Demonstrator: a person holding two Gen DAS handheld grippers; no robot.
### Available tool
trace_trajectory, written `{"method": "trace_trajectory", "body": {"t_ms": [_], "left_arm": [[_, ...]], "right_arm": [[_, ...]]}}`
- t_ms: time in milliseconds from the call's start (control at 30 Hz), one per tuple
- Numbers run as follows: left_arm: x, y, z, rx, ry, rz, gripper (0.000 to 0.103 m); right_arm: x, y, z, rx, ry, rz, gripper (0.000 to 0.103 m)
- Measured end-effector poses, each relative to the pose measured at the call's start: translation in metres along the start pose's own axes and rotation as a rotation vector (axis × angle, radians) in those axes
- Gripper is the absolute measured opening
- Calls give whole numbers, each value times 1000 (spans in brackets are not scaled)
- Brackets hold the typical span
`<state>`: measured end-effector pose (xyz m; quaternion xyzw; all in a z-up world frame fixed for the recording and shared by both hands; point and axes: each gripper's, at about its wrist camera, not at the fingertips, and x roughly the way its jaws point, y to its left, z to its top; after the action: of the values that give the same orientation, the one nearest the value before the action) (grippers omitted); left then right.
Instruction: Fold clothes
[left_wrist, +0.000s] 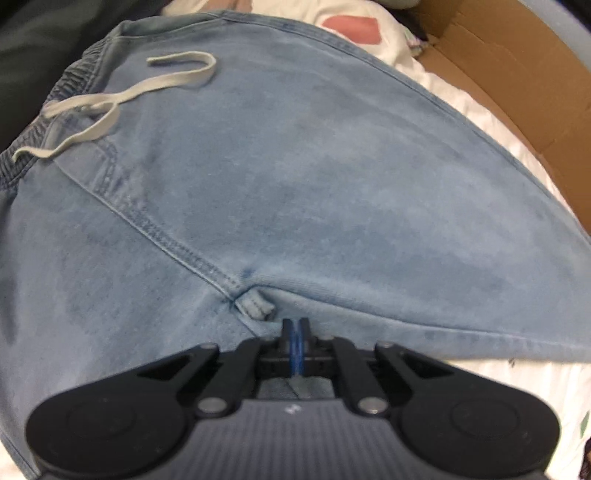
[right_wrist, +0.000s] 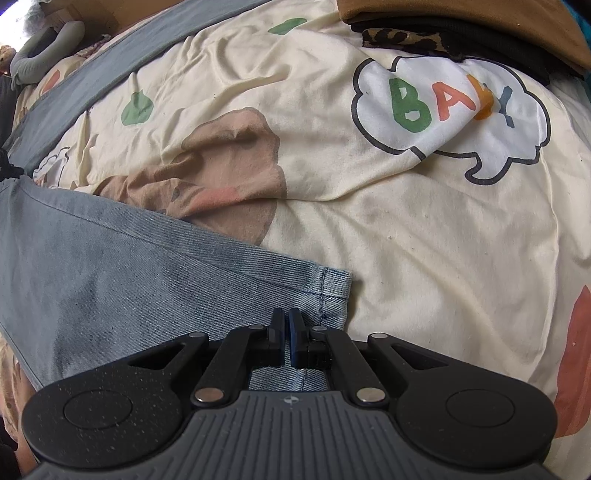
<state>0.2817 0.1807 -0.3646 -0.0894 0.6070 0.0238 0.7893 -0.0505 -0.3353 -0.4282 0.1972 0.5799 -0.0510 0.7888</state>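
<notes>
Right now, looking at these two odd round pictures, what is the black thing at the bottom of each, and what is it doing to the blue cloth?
There is no robot arm here: a person holds a two-finger gripper in each hand, with a wide-angle camera on each looking along its fingers. One picture is from the left gripper, shut on the light blue jeans near the crotch seam; a pale drawstring lies by the waistband. The other is from the right gripper, shut on the jeans by a leg hem. The jeans lie on a cream printed bedsheet.
</notes>
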Motion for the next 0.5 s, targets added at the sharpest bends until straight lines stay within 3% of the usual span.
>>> {"method": "trace_trajectory", "body": {"t_ms": [233, 300, 500], "left_arm": [[17, 12, -4, -40, -34, -55, 4], [12, 11, -4, 1, -35, -56, 6], [-17, 21, -10, 36, -71, -102, 25]], "right_arm": [[2, -1, 2, 54, 0, -13, 5], [2, -1, 1, 76, -9, -19, 4], [3, -3, 6, 76, 17, -15, 4]]}}
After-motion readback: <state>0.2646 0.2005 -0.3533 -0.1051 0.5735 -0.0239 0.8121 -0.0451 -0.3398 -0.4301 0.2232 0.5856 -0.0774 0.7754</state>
